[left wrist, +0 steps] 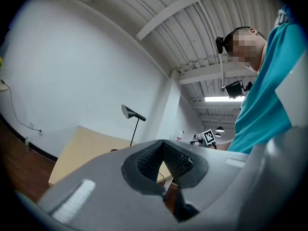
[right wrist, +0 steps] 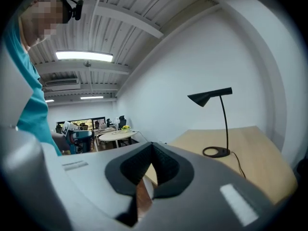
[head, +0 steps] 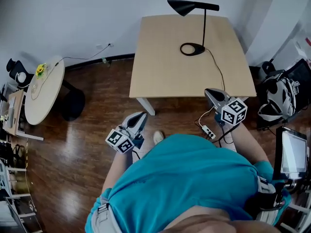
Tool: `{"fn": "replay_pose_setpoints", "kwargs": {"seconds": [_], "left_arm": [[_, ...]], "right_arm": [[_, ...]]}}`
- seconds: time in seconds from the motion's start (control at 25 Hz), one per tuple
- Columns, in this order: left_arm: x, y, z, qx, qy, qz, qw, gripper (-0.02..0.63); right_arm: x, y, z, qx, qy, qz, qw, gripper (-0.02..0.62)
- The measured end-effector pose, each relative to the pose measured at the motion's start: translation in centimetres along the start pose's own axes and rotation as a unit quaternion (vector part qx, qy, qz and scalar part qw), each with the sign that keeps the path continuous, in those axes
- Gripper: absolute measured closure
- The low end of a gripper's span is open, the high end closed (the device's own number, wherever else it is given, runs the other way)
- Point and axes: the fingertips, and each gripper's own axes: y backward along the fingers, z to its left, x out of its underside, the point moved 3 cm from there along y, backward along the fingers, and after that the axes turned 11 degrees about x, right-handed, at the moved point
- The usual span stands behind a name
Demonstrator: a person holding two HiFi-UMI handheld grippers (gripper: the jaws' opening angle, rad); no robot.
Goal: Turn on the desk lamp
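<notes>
Closest to me, both grippers are held low in front of the body, short of the desk (head: 165,67). The left gripper (head: 142,115) has its jaws pressed together on nothing, and so does the right gripper (head: 208,91). Neither touches anything, so I judge the reach has not started.

The first risk is on the floor. A power strip (head: 208,130) and its cable lie just below the right gripper, and a step forward could snag them.

Next, the lamp's cord (head: 217,66) runs across the desk top toward the near right edge. A low sweep with the right gripper could hook it and drag the lamp.

The lamp (head: 204,28) stands at the far end of the desk, its ring base (head: 193,48) near the wall and its black shade (head: 184,6) leaning left. I see no switch in any view, so I might press the wrong part. The thin pole looks easy to tip, and a hard sideways push from closed jaws could topple it.
</notes>
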Motion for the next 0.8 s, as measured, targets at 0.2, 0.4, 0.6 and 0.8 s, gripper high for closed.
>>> {"fn": "replay_pose_setpoints", "kwargs": {"seconds": [0.2, 0.4, 0.6, 0.8], "left_arm": [[-2.1, -0.4, 9.8, 0.035, 0.015, 0.012, 0.9992, 0.511], [-5.7, -0.6, 18.3, 0.074, 0.023, 0.037, 0.9963, 0.511], [-3.7, -4.8, 25.8, 0.067, 0.033, 0.048, 0.9961, 0.511], [-2.8, -10.0, 28.4, 0.051, 0.039, 0.069, 0.9955, 0.511]], "right_arm": [[-1.9, -7.7, -0.3, 0.046, 0.002, 0.0, 0.999, 0.594], [-3.2, -14.3, -1.2, 0.105, -0.002, 0.016, 0.994, 0.594], [-0.3, -18.9, -8.4, 0.131, -0.009, 0.043, 0.99, 0.594], [1.2, -20.4, -17.6, 0.161, -0.03, 0.064, 0.984, 0.594]]}}
